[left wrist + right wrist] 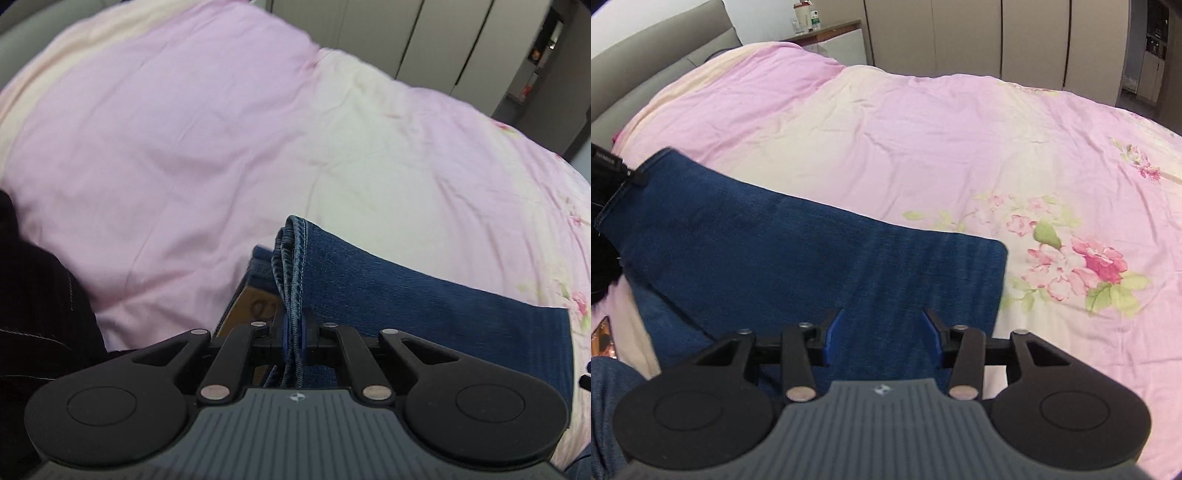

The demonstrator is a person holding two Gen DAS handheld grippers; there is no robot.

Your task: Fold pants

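Where gripped, bunched hem of dark-blue pants (406, 295)

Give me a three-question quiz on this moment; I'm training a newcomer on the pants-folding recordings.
1. True or false: the left gripper is shut on the jeans' hem.
2. The right gripper's jaws are: A) clamped on denim, B) open above the jeans, C) holding the duvet.
3. What does the pink duvet show to the right of the jeans in the right wrist view?

Key: 1 true; 2 B; 3 a pink flower print.
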